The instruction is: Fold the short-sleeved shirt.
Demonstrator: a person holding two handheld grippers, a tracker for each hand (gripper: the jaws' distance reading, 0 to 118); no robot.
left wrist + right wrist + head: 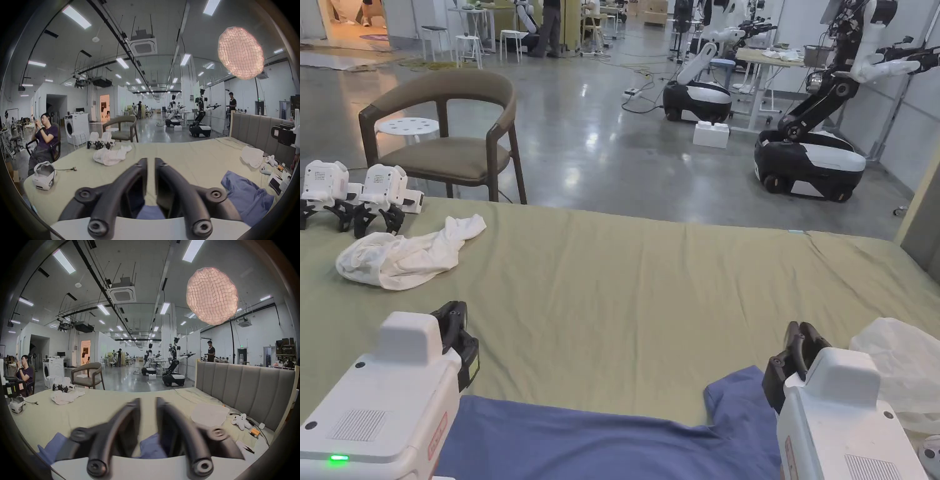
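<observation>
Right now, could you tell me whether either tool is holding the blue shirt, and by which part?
Neither appears to. The left tool and right tool have narrowly parted jaws with nothing between the tips; the blue shirt lies on the bed beneath them.

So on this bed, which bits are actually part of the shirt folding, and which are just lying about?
Part of the job:
- blue short-sleeved cotton shirt
- left gripper
- right gripper

Just lying about:
- crumpled white cloth
- two spare white grippers
- white headset
- white plastic bag
- white hand controllers
- brown wooden armchair
</observation>
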